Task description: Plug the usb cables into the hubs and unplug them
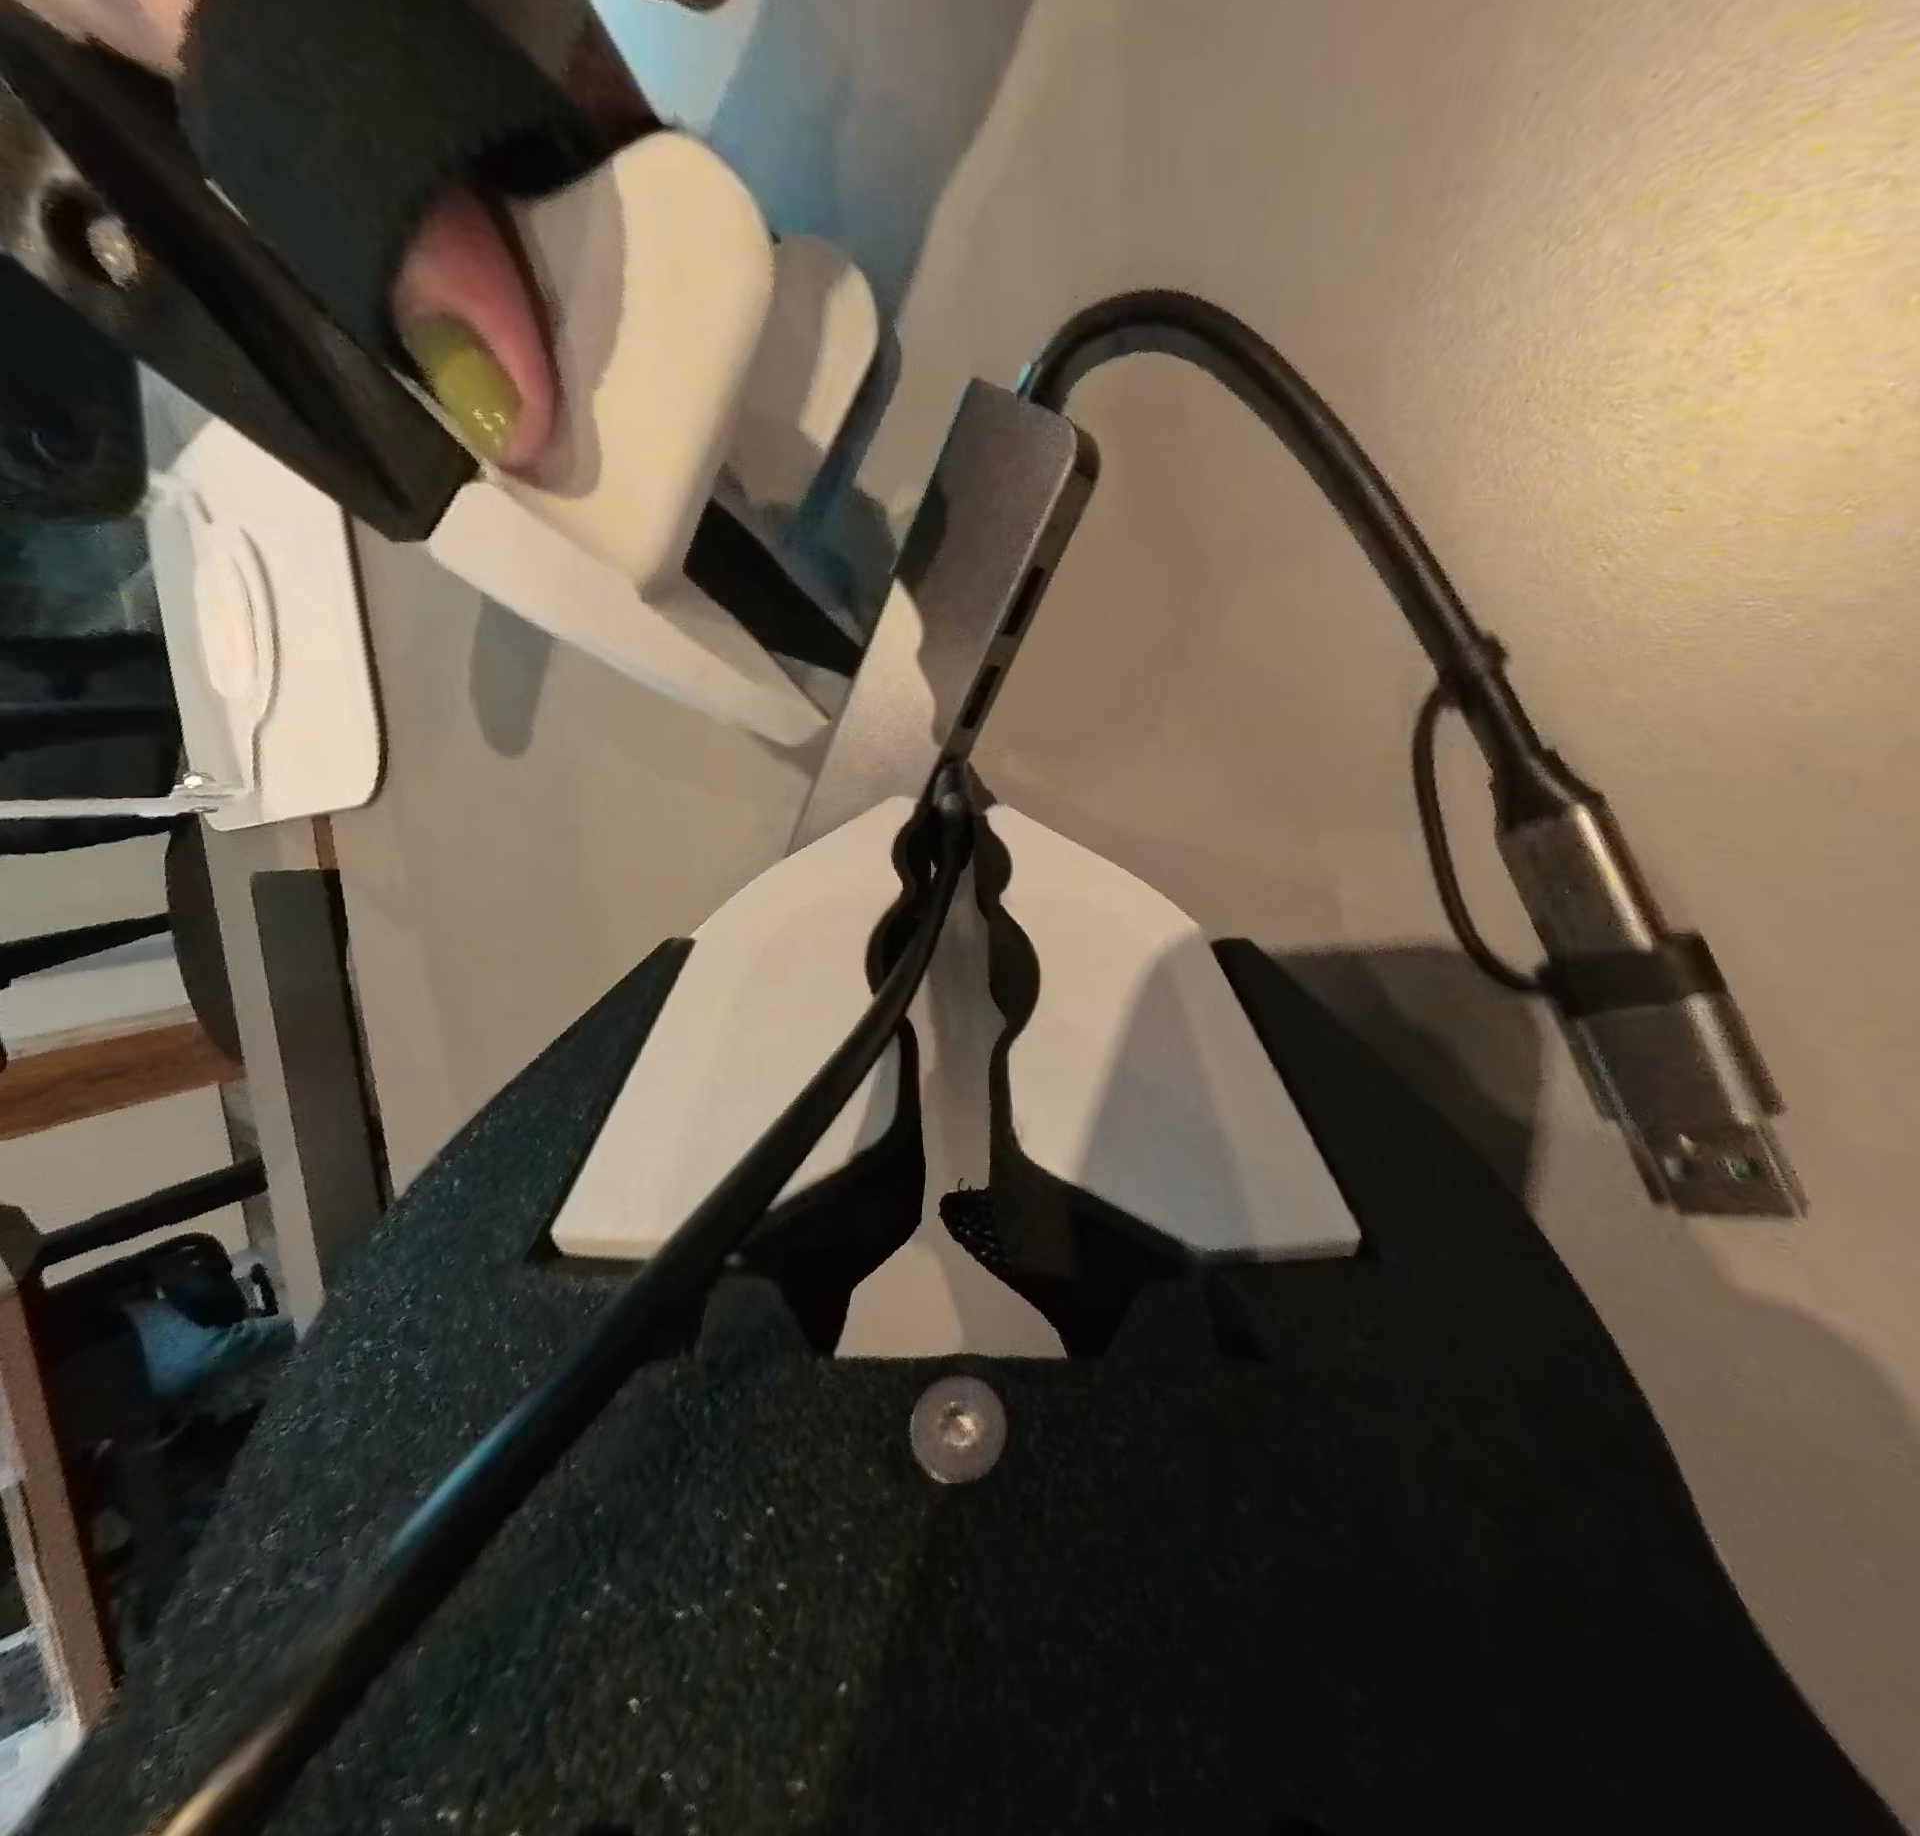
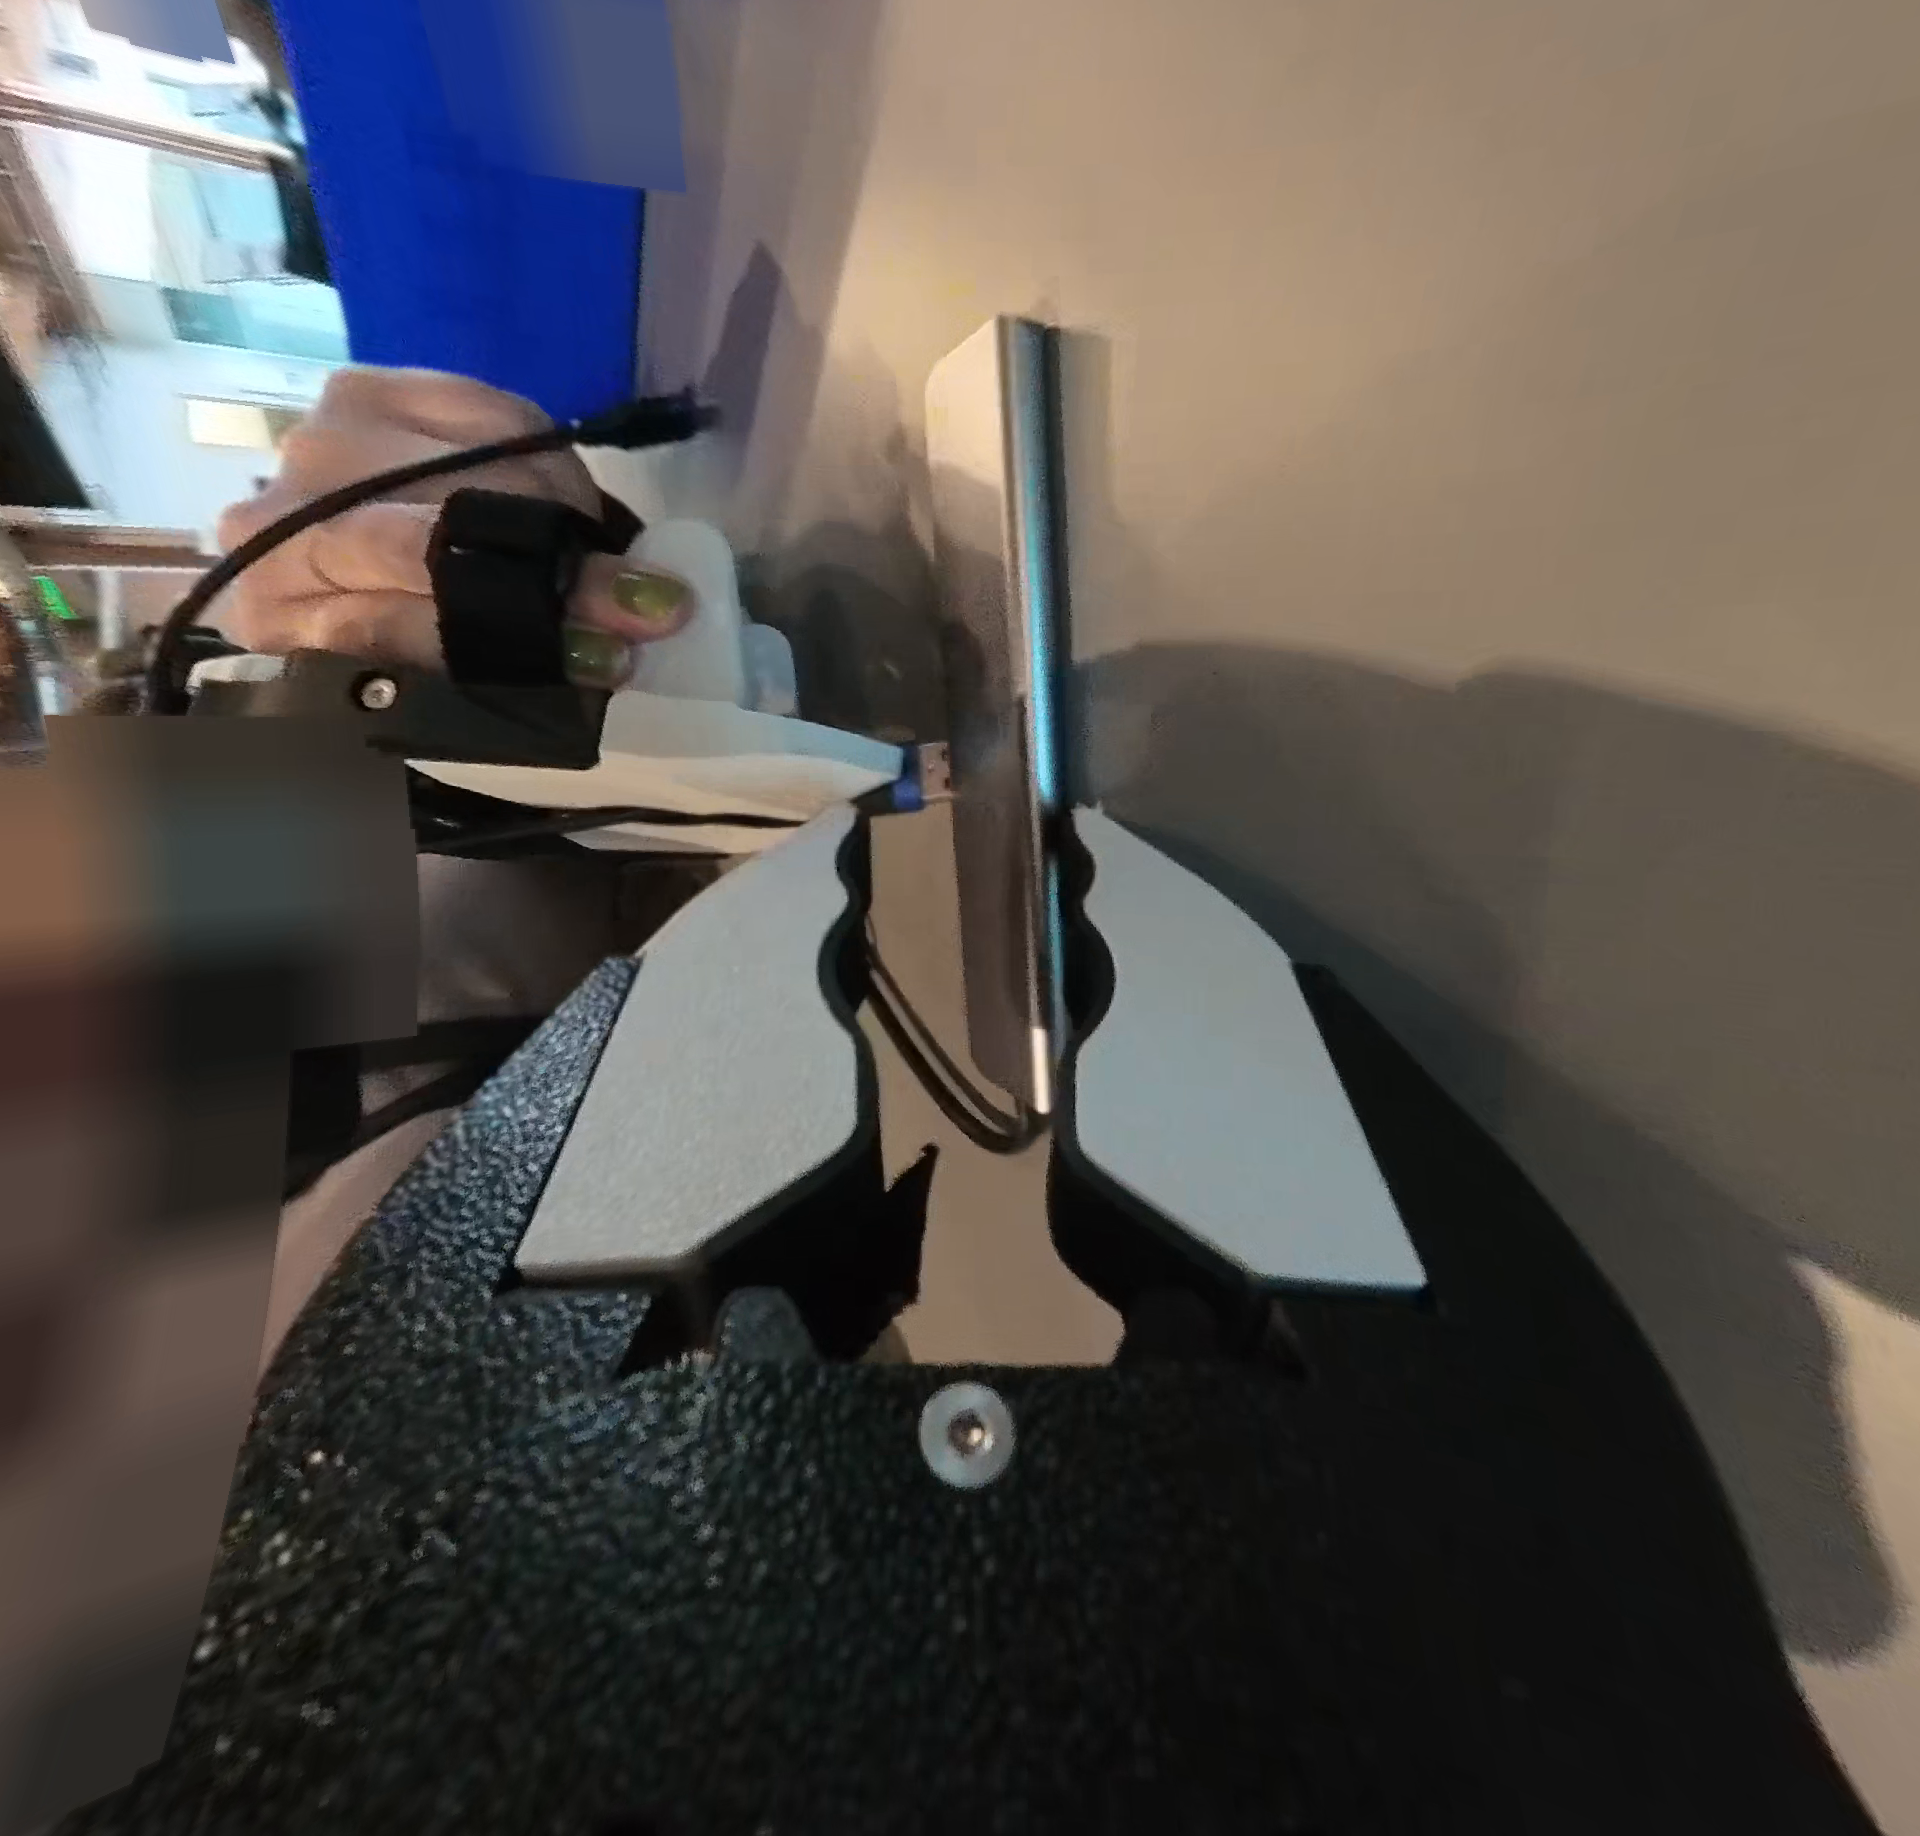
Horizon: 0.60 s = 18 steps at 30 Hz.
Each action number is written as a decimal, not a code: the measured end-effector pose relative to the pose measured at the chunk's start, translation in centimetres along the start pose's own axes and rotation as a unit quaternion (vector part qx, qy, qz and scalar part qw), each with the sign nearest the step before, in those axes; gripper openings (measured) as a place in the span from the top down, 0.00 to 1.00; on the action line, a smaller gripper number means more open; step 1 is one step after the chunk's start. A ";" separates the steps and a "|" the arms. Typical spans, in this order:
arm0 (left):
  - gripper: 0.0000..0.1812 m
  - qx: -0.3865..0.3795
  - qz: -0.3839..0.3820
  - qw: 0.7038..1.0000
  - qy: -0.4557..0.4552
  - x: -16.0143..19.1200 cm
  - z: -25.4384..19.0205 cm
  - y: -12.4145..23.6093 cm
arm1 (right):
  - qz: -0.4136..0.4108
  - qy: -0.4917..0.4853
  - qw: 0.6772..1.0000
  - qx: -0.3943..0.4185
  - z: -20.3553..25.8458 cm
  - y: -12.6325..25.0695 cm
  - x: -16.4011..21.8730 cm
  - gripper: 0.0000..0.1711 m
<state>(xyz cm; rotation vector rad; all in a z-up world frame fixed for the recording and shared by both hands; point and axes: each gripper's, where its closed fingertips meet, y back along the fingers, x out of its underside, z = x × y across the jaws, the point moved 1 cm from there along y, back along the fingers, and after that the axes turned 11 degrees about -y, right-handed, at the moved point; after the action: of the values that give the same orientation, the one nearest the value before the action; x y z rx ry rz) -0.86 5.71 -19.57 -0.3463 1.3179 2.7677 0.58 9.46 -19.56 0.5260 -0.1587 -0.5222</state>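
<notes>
Grey hub (image 2: 1003, 706), centre frame, sits clamped edge-on in my right gripper (image 2: 966, 830) so its ports face left; my left gripper (image 1: 951, 810) pinches the blue-tipped usb cable (image 2: 920, 773), plug just beside a port.

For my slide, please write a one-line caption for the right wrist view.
Right gripper holds the grey USB hub on edge while the left gripper brings a blue USB-A plug toward its side.

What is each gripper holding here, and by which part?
The left gripper pinches the black USB cable just behind its plug. The right gripper holds the grey hub across its flat faces.
</notes>
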 end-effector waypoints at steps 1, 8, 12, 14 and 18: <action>0.96 0.000 -0.001 1.000 0.002 0.0 0.0 0.0 | -0.003 -0.005 1.000 -0.013 0.1 -0.1 -0.3 0.80; 0.96 -0.008 -0.018 1.000 0.010 0.2 -0.1 0.1 | -0.017 -0.029 0.990 -0.138 2.0 0.1 -0.8 0.85; 0.96 -0.010 -0.023 1.000 0.013 0.2 -0.1 0.1 | -0.006 0.024 0.998 -0.053 0.8 -0.4 -0.6 0.86; 0.96 -0.010 -0.023 1.000 0.012 0.2 -0.1 0.1 | 0.007 0.049 0.999 -0.020 0.5 -0.7 -0.4 0.86; 0.96 -0.010 -0.026 1.000 0.014 0.2 -0.1 0.1 | 0.019 0.121 0.991 0.049 -0.1 -1.0 -0.5 0.93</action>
<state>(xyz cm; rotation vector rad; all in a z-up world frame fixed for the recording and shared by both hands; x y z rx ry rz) -1.11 5.57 -19.58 -0.4160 1.2681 2.7446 -0.26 8.98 -20.18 0.6767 0.0369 -0.4120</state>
